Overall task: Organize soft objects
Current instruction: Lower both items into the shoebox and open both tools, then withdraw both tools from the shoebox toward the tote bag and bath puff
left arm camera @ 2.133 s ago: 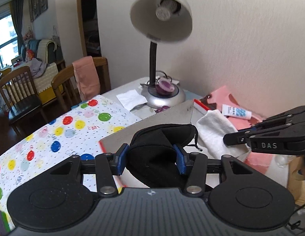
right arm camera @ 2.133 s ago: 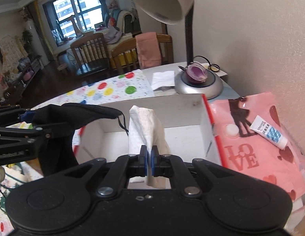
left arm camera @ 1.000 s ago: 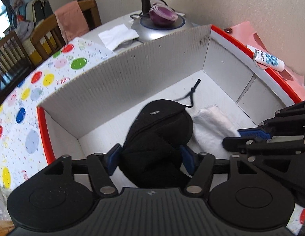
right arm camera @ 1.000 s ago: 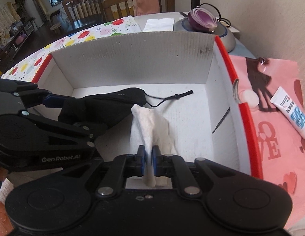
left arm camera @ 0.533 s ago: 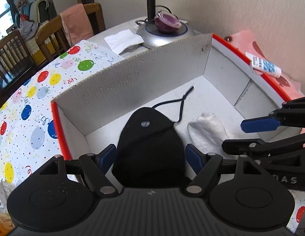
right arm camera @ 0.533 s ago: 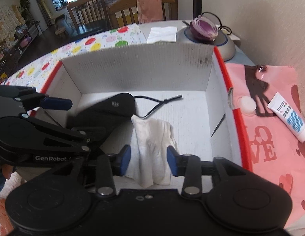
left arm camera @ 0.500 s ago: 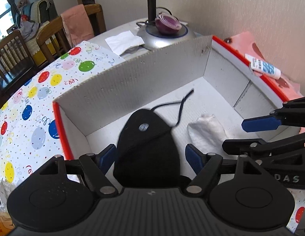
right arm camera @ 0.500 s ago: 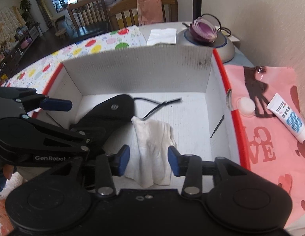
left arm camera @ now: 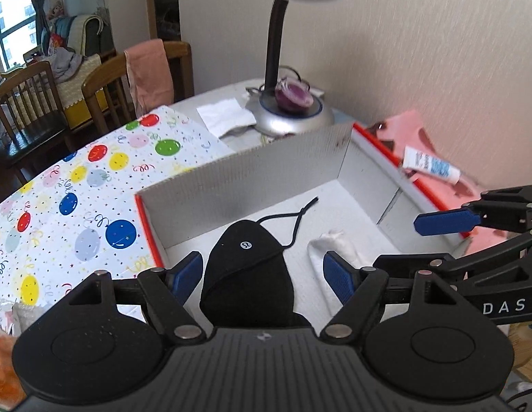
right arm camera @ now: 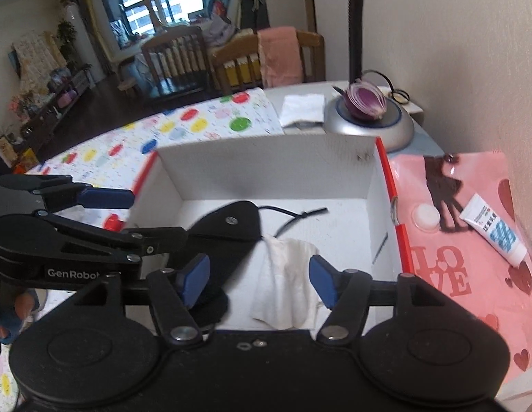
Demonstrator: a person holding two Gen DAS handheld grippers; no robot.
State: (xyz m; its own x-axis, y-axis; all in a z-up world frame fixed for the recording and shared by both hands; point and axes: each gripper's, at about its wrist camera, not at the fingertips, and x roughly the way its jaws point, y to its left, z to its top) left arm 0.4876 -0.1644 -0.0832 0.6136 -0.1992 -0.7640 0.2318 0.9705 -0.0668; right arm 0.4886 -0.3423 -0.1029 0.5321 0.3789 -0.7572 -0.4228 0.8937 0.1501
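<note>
Here the black mask [left arm camera: 247, 274] and white cloth [right arm camera: 286, 288] lie side by side on the box [right arm camera: 266, 168] floor, near its front edge. The left gripper [left arm camera: 262, 274] is spread, empty. The right gripper [right arm camera: 259, 278] is opening, clear of the cloth.
</note>
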